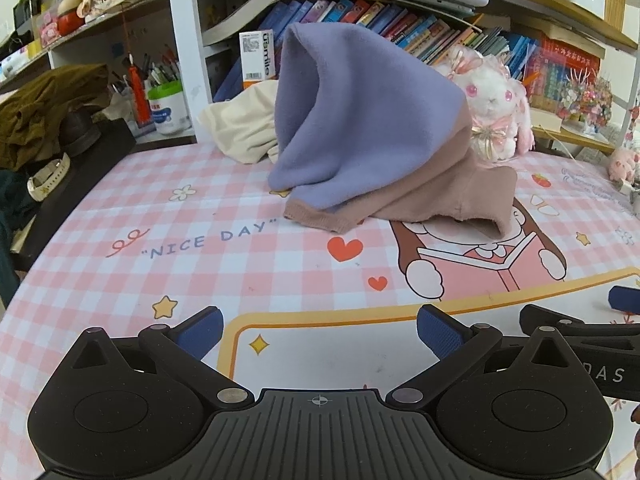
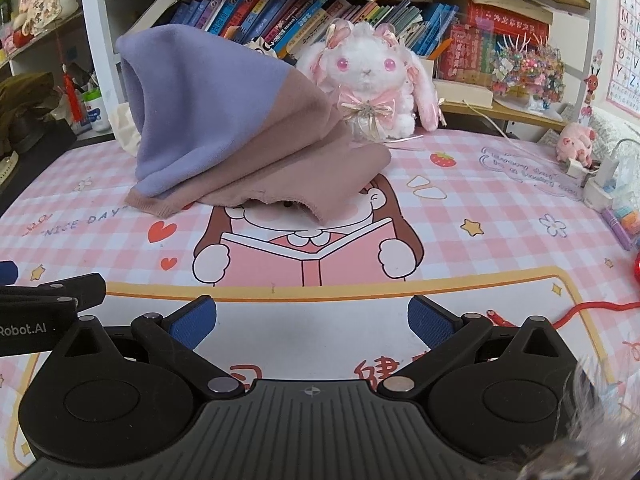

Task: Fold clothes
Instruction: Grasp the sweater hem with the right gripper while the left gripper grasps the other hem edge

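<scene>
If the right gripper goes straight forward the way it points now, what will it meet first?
Probably the purple and pink garment, at its pink lower edge. The right gripper is open, with only bare desk mat before it. Depth is unclear, so this is a guess.

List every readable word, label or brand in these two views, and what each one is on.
"NICE DAY": printed on the pink checked table mat.
"usmile": on the white box on the shelf.
"Robot.AI": on the left tool's body, seen from the right wrist view.
"DAS": partial lettering on the right tool's body, seen from the left wrist view.
Book spines, wall chart, mat's Chinese characters and cursive: too blurred or cut off.
</scene>
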`<state>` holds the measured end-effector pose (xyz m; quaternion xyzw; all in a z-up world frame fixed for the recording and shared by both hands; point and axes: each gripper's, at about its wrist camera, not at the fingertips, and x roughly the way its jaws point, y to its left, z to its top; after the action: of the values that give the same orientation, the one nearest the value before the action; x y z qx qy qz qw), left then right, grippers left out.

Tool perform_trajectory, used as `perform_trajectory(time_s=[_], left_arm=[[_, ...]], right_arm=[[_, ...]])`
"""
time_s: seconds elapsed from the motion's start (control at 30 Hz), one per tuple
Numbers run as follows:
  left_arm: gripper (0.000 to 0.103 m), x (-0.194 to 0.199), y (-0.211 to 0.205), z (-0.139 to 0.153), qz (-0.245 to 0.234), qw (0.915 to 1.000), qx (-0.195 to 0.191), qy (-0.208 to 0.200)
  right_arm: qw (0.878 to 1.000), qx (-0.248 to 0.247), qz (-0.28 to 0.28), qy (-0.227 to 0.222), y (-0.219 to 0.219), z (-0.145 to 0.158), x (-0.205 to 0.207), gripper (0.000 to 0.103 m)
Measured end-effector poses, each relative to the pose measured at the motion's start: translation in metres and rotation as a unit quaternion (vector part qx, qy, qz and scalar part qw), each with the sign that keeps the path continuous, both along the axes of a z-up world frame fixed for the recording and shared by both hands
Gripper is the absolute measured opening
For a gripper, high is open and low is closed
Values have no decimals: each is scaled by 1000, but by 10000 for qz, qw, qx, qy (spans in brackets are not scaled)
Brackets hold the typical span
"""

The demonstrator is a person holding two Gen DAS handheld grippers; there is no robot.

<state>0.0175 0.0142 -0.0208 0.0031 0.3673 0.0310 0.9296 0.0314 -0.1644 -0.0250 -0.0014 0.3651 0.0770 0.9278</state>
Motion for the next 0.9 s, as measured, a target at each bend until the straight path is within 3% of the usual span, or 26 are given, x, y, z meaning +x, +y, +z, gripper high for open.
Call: perform_trajectory(time_s=[0.3,0.57,0.8,0.9], left_arm=[[103,18,7,-6,-123,9999,-2,64],[103,38,10,-9,-356,9992,202,32],[103,49,12,-6,-399,9977,533,-96],[103,50,16,-6,-337,9981,509,-57]], right_arm=[[9990,44,415,-168,3,-2,13,103],[9840,-1097,1363,-345,29,-15,58,94],[9733,-1557,1663,-298,44,-30,100,84],[9675,-1788,1756,-334,51,-37,115,74]])
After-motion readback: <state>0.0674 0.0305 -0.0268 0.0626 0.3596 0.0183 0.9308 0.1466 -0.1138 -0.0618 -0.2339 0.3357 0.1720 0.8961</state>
